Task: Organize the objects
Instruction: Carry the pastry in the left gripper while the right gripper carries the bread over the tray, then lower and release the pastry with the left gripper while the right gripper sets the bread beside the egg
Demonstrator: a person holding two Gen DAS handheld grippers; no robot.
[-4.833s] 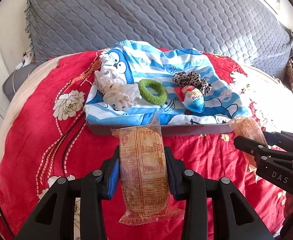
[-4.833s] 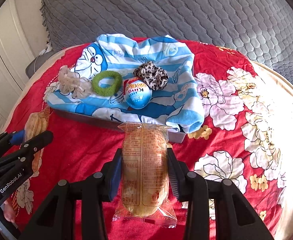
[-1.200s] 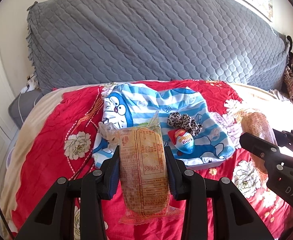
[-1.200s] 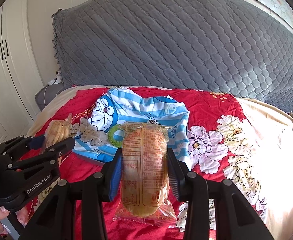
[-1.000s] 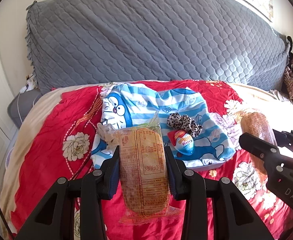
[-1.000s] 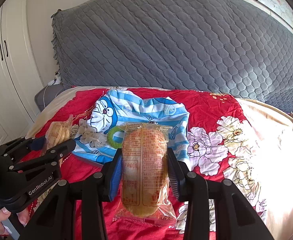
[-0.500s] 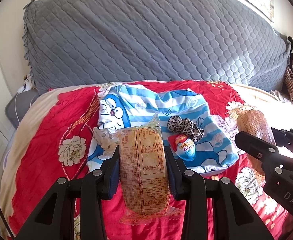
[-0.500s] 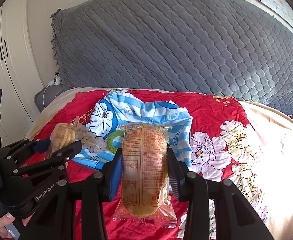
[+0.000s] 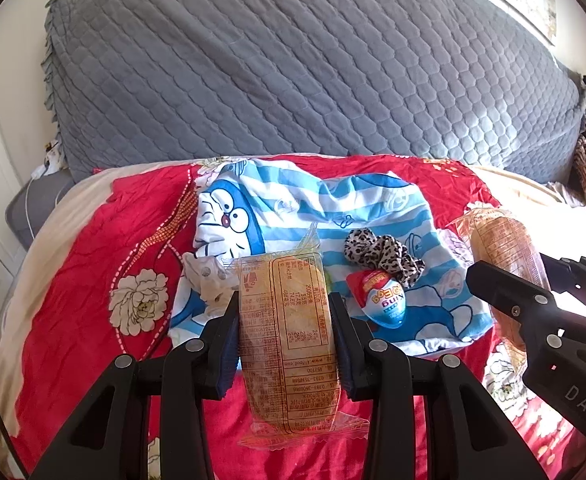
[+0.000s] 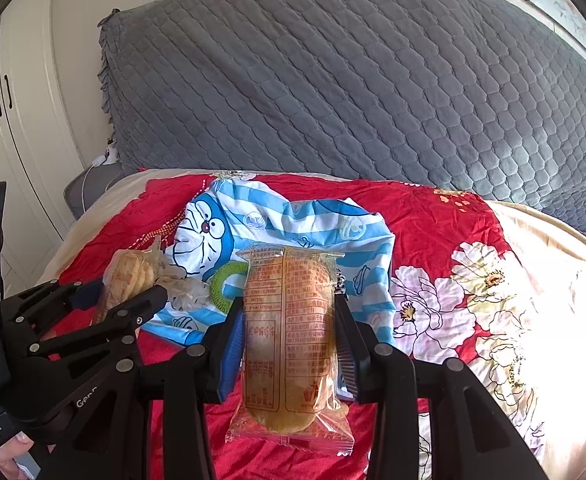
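My left gripper [image 9: 286,316] is shut on a clear-wrapped bread packet [image 9: 287,352], held lengthwise between its blue pads. My right gripper [image 10: 289,320] is shut on a second, similar bread packet [image 10: 289,340]. Each gripper shows in the other's view: the right gripper [image 9: 509,270] with its packet [image 9: 497,240], the left gripper [image 10: 127,290] with its packet [image 10: 127,274]. Ahead lies a tray covered by a blue striped cartoon cloth [image 9: 313,208]. On the cloth lie a white scrunchie [image 9: 209,280], a leopard scrunchie [image 9: 381,252], a red-and-blue egg toy [image 9: 385,306] and a green scrunchie [image 10: 225,280].
Everything rests on a bed with a red floral sheet [image 9: 93,264]. A large grey quilted headboard cushion [image 9: 293,72] rises behind. White wardrobe doors [image 10: 17,120] stand at the left. A person's fingers [image 10: 9,452] hold the left gripper's handle.
Since several seconds ago both grippers have lifted up and back from the tray. Over the last second they have drifted slightly closer to it, each still holding its packet.
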